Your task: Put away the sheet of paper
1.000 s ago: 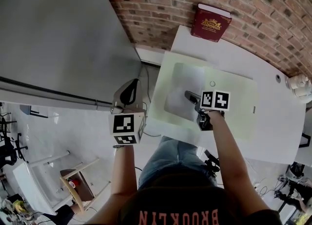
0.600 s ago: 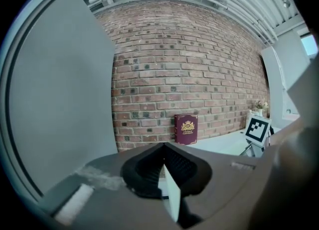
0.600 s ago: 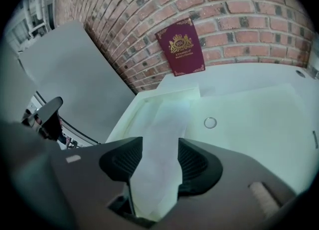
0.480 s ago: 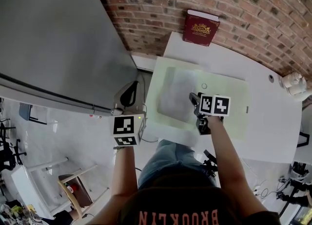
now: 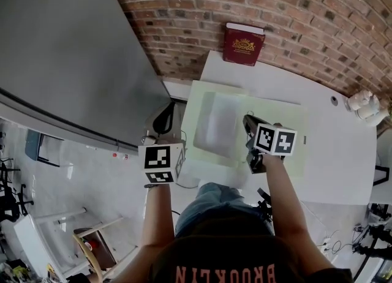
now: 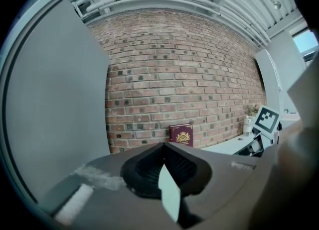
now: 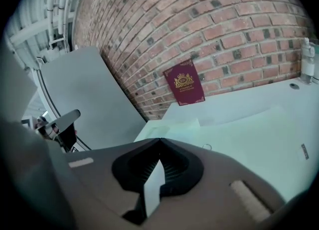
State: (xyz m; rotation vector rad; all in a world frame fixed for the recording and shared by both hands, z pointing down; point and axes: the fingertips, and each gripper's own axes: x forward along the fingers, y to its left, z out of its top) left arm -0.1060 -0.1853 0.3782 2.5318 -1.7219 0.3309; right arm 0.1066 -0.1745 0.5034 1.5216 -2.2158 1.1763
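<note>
Brick wall (image 5: pixel 294 6) backs the white surface (image 5: pixel 343 147) in the head view, with a red book (image 5: pixel 244 44) leaning upright against it and a grey panel (image 5: pixel 67 49) off to the left. On the surface lies a pale green mat (image 5: pixel 288 122). The sheet of paper (image 5: pixel 215 127) sits over the mat's left part, its right edge at the tip of the right gripper (image 5: pixel 247 120). The left gripper (image 5: pixel 164 109) hangs beyond the surface's left edge, well apart from the sheet. In the left gripper view its fingers (image 6: pixel 224 174) are clenched tip to tip with nothing seen held, and they point toward the book and the wall. In the right gripper view the fingers (image 7: pixel 214 174) have just been closing and pinch the sheet's edge. A thin white strip shows between them, and the pale sheet runs on past their tips above the mat.
</note>
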